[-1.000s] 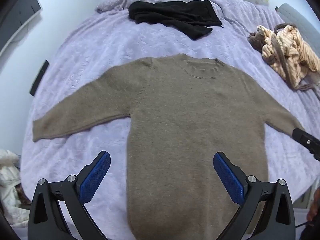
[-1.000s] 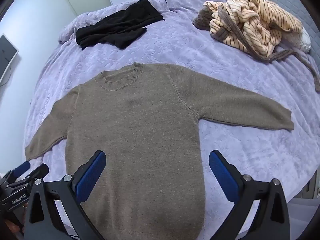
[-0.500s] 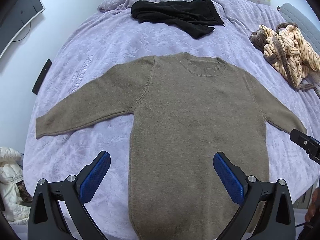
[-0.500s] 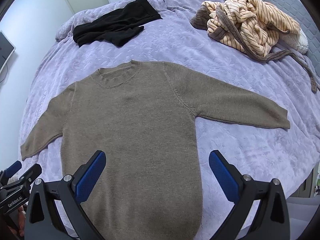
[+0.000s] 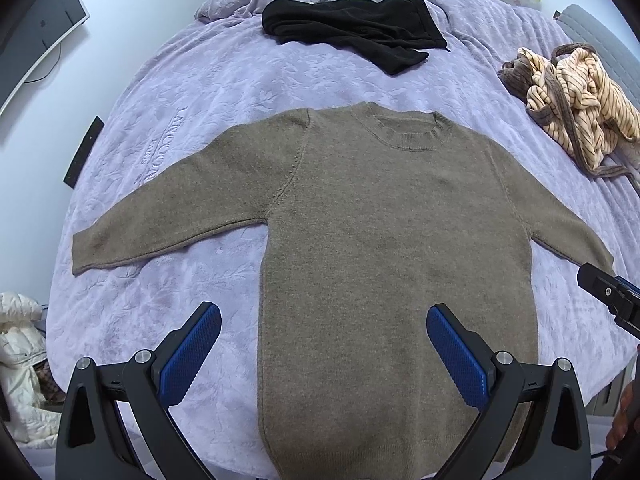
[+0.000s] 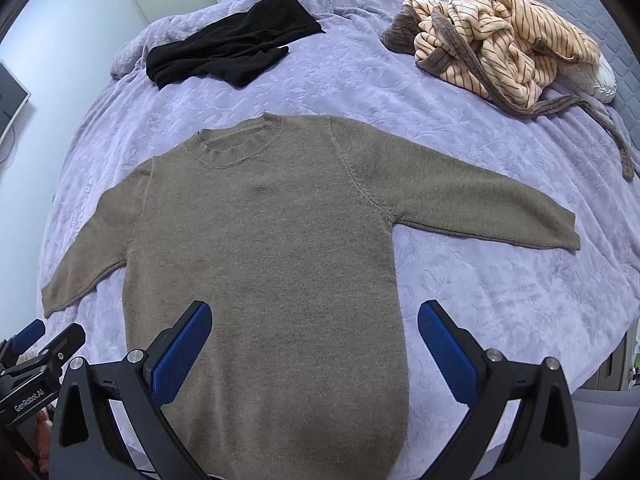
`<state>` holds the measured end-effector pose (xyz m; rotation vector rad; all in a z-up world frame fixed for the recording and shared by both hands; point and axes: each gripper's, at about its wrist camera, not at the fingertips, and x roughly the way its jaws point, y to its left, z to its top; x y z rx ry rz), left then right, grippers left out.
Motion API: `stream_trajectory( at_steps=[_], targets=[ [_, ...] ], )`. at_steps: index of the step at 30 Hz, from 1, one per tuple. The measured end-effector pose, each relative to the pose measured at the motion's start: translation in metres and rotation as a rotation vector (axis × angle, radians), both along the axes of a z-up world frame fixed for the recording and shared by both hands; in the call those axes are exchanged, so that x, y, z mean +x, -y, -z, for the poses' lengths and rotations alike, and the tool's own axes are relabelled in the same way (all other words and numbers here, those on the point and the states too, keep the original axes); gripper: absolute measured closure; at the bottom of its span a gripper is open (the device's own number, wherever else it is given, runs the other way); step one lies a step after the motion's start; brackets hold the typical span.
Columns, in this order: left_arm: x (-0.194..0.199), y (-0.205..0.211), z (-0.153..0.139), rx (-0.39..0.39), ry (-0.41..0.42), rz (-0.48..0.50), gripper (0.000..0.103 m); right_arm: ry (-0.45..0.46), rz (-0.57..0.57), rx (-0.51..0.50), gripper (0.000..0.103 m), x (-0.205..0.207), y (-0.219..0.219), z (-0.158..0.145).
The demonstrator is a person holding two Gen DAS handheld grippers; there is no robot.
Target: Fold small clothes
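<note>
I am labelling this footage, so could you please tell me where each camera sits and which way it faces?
Left wrist: on the left gripper, above the bed's near edge, facing the sweater; its open blue fingers show.
Right wrist: on the right gripper, further right, facing the same way; its open fingers show.
Shared: sweater, black garment, striped robe; each glimpses the other gripper.

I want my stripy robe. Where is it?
The stripy robe lies bunched at the bed's far right, beyond the brown sweater's sleeve.
</note>
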<state>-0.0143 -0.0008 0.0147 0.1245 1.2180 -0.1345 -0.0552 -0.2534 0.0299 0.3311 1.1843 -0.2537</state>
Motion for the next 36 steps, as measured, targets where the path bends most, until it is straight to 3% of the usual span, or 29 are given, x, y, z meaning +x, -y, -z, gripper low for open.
stream_trajectory(
  at_steps=[36],
  targets=[
    [-0.004, -0.012, 0.007, 0.01, -0.028, -0.033, 0.0, -0.031, -0.023, 0.0, 0.0, 0.0, -0.004, 0.007]
  ],
)
